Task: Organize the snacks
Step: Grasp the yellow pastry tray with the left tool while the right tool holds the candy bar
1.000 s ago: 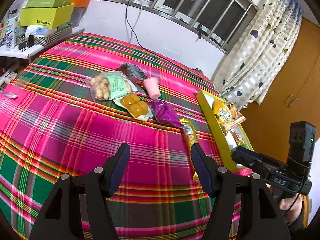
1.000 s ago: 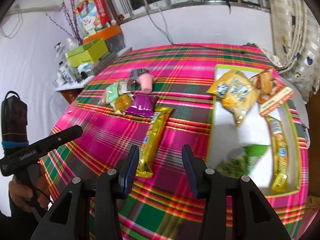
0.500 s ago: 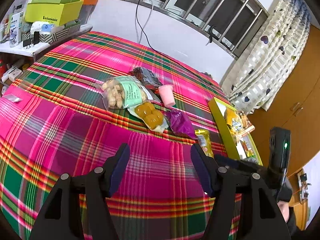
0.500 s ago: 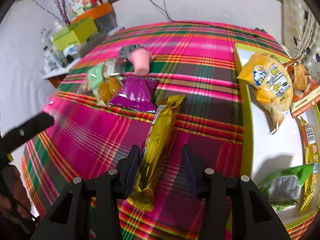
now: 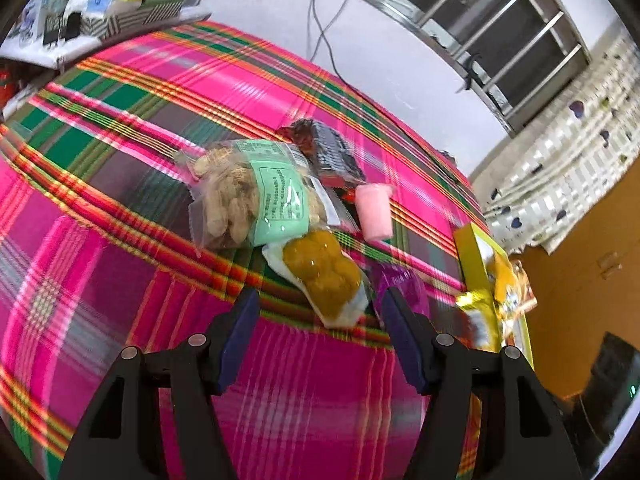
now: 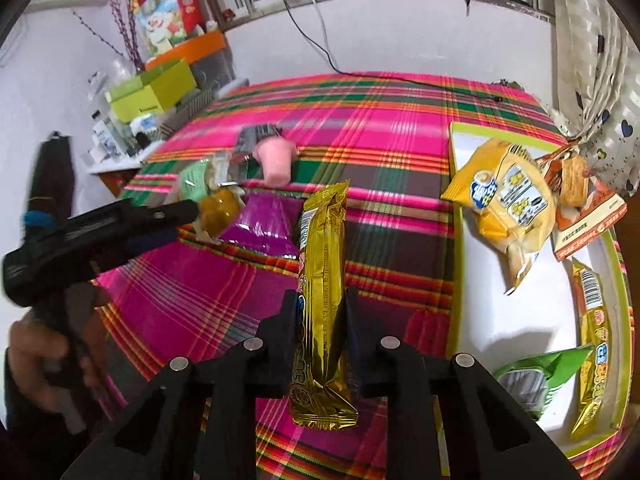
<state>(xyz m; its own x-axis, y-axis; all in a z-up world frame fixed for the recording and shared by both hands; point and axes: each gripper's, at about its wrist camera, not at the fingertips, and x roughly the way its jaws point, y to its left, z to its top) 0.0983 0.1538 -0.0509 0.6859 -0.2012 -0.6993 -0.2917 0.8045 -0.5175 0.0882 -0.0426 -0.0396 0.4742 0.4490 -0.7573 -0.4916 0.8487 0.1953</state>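
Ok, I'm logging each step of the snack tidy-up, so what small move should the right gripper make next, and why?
Probably lift the gold snack bar and carry it right to the green-rimmed tray. The right gripper has just been closing and its pads now press on the bar, whose far end points out over the plaid cloth. The tray already holds other packets, including a similar gold bar.

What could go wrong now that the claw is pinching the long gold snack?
The right claw has just closed on the long gold foil snack bar near one end, so it may droop or slip when lifted. The open left claw nears the clear pack of yellow balls and could bump the purple packet.
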